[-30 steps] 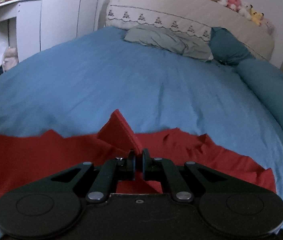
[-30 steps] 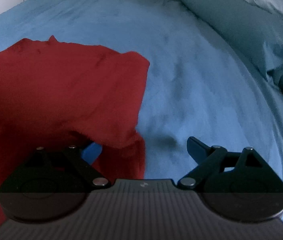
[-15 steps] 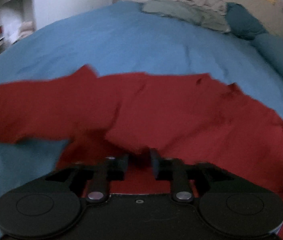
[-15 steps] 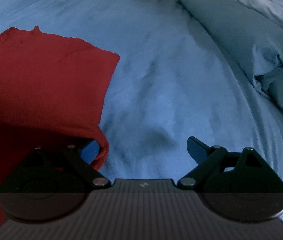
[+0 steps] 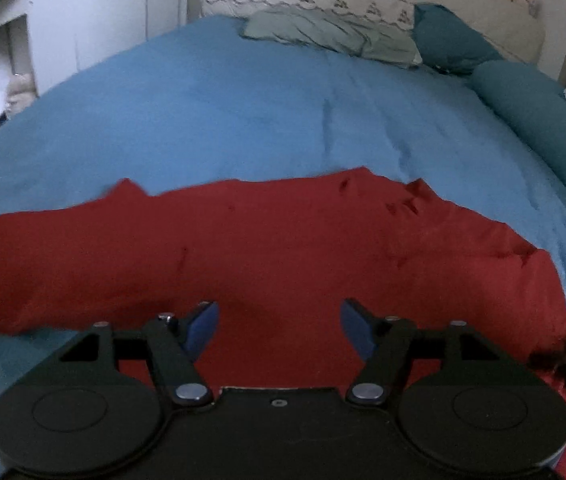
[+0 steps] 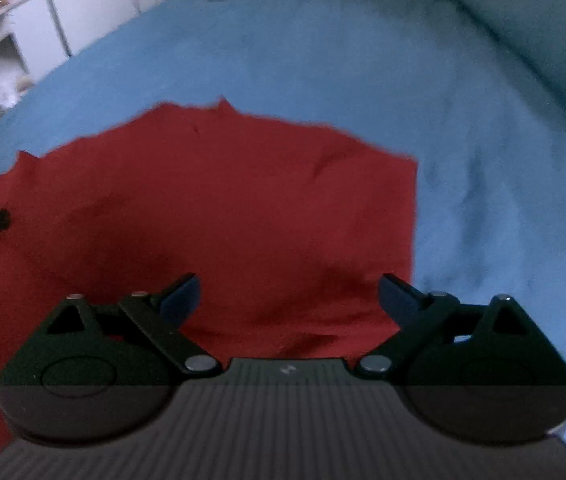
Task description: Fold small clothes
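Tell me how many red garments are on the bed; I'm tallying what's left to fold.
1. The red garment lies spread on the blue bedsheet, just ahead of both grippers. Others could be out of view.

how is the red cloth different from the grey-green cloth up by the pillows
The red cloth lies spread fairly flat on the near part of the bed; the grey-green cloth sits crumpled at the far end. The red cloth looks bright and much larger in view; the grey-green cloth looks pale. Both rest on the blue bedcover.

Bed, blue cover. Red garment spread flat on it, just beyond fingertips. Grey-green pillow, teal pillow, teal bolster lie far beyond fingers.
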`<state>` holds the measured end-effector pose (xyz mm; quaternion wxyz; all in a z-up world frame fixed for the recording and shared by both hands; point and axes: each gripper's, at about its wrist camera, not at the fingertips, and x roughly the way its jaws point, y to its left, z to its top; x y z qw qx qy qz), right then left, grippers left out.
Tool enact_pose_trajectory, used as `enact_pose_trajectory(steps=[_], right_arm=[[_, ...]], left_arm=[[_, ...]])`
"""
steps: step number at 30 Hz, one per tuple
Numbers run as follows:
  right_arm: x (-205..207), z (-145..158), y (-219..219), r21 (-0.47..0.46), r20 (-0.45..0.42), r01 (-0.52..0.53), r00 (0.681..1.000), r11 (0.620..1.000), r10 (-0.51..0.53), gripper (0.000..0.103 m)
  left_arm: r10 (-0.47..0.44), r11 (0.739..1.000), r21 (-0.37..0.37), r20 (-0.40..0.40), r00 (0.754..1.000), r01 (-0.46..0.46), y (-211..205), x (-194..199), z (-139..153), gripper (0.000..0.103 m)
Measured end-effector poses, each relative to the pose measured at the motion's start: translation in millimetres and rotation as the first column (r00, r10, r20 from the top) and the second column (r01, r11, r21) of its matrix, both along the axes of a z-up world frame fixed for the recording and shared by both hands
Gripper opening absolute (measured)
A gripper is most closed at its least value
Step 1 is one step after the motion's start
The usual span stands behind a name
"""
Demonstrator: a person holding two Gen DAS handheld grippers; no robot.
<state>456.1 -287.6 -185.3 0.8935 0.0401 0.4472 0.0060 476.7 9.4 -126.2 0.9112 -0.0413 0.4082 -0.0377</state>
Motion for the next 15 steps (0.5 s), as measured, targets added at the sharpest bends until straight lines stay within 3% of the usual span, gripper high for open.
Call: enact_pose_trajectory(steps=[1, 3, 5, 7, 9, 11, 15], right_arm=[[-2, -9, -4, 0.006, -0.018, 0.025, 1.000, 1.000, -0.025, 0.103], [-15, -8, -10, 0.018, 0.026, 0.027, 0.999, 0.999, -0.027, 0.103], [-18, 0, -6, -0.002, 0.007, 0.005, 1.000, 1.000, -0.005, 0.103], [-14, 17, -8, 0.022, 0.065, -0.023, 0.998, 0.999, 0.022, 0.103], [2, 31, -7, 0.035, 0.136, -0.059, 0.989, 0.998, 0.054, 0.103], [31, 33, -6, 0.029, 0.153, -0.067, 0.986, 0.997, 0.061, 0.103], [85, 8, -16, 0.017, 0.139, 0.000, 0.990, 1.000, -0.002, 0.103]], left_arm=[[-0.007, 1.000, 0.010, -0.011, 1.000, 0.007, -5, 7, -4, 0.073], [-0.024, 0.999, 0.032, -0.024, 0.999, 0.024, -11, 15, -9, 0.073], [-0.020, 0.999, 0.046, -0.050, 0.999, 0.023, -8, 19, -13, 0.073], [-0.002, 0.999, 0.044, -0.083, 0.997, 0.005, -3, 20, -19, 0.073], [0.017, 0.999, 0.032, -0.104, 0.994, -0.014, 3, 17, -24, 0.073], [0.029, 0.999, 0.018, -0.106, 0.994, -0.027, 7, 15, -28, 0.073], [0.025, 0.999, 0.040, -0.102, 0.995, -0.022, 3, 15, -32, 0.074]])
